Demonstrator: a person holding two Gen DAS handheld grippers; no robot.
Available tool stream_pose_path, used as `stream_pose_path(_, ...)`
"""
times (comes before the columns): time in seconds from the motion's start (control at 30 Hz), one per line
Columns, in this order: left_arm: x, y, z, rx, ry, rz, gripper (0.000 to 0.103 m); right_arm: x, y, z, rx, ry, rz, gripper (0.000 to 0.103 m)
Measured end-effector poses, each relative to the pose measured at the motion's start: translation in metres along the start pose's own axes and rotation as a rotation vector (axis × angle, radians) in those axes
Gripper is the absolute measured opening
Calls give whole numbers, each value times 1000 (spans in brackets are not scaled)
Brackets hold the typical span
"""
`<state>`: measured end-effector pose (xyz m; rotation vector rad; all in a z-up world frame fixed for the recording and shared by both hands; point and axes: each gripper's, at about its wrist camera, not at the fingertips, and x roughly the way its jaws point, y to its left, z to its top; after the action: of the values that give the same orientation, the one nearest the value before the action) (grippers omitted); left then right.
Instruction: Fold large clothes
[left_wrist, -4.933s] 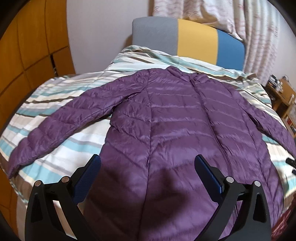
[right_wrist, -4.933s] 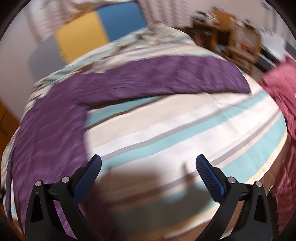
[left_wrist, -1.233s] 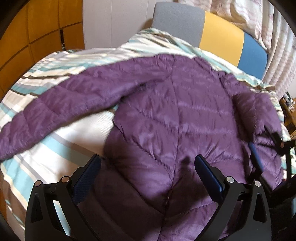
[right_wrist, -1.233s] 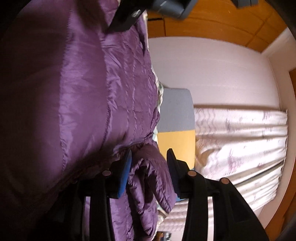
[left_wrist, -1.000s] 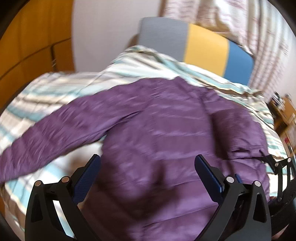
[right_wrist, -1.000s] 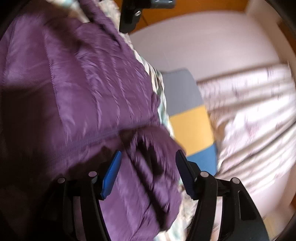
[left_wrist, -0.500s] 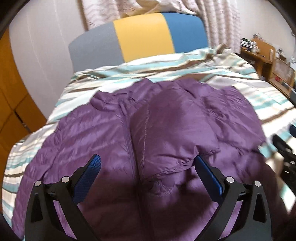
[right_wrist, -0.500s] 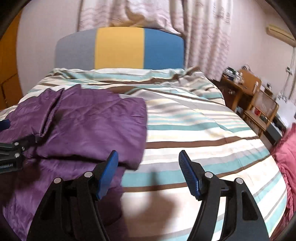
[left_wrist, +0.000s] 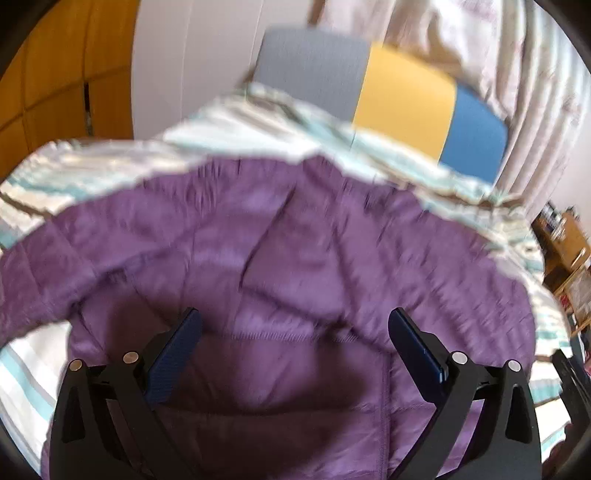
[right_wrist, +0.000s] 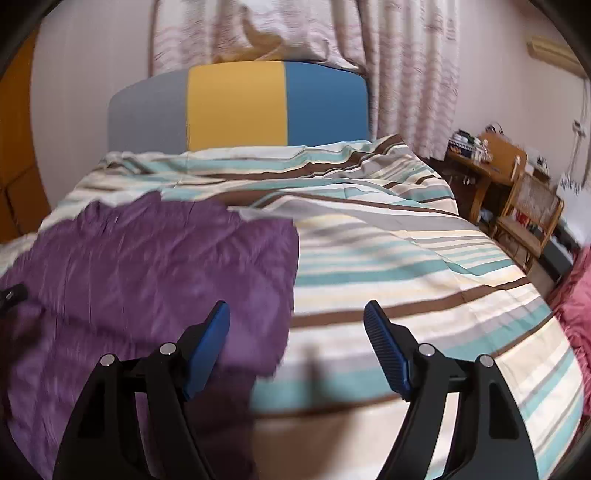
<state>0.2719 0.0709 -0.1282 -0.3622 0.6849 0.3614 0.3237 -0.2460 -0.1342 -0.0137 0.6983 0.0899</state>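
A purple quilted jacket (left_wrist: 288, 258) lies spread on the striped bed cover (left_wrist: 122, 162); its right sleeve is folded in over the body, and its left sleeve (left_wrist: 33, 280) stretches out to the left. My left gripper (left_wrist: 294, 343) hangs open above the jacket's lower body with nothing between its fingers. In the right wrist view the jacket (right_wrist: 147, 266) fills the left side, its folded edge ending near the middle. My right gripper (right_wrist: 297, 343) hovers over that edge and the bare striped cover (right_wrist: 406, 258), its jaws opening and empty.
A grey, yellow and blue headboard (right_wrist: 236, 107) stands at the far end under pale curtains (right_wrist: 314, 33). Wooden furniture (right_wrist: 517, 195) crowds the right side of the bed. A pink cloth (right_wrist: 576, 310) lies at the bed's right edge. Orange wood panels (left_wrist: 55, 74) line the left wall.
The right gripper let go of the sleeve it carried over the jacket, rolled upright and drew back to the right, its jaws widening. The left gripper's view swung back leftward over the jacket.
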Motion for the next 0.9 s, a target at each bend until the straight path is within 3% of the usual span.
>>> stream_pose_path(0.07,-15,-7,3,7,-89,23,100,13,2,11,37,17,24,65)
stream_pose_path(0.13,-21,-16,7,32,-123,6,100,34,6,20,62,61,52,57)
stream_pose_path(0.2,-15,-31,16,85,-105,-2,100,56,14,23,58,112,76,47)
stream_pose_path(0.3,11,-54,26,208,-67,59,100,79,32,17,-3,170,151,47)
stream_pose_path(0.37,31,-63,31,279,-52,116,100,79,47,6,-106,150,190,48)
stream_pose_path(0.5,73,-56,24,382,53,191,100,76,46,-1,-123,149,198,48)
stream_pose_path(0.57,89,-44,10,384,166,172,100,81,42,-2,-96,162,193,49)
stream_pose_path(0.7,81,-29,-5,330,146,139,100,92,37,-3,-70,193,183,51)
stream_pose_path(0.77,84,-26,-3,323,160,135,100,85,46,-1,-121,188,149,52)
stream_pose_path(0.9,86,-21,-3,310,158,121,100,50,46,12,-119,66,174,51)
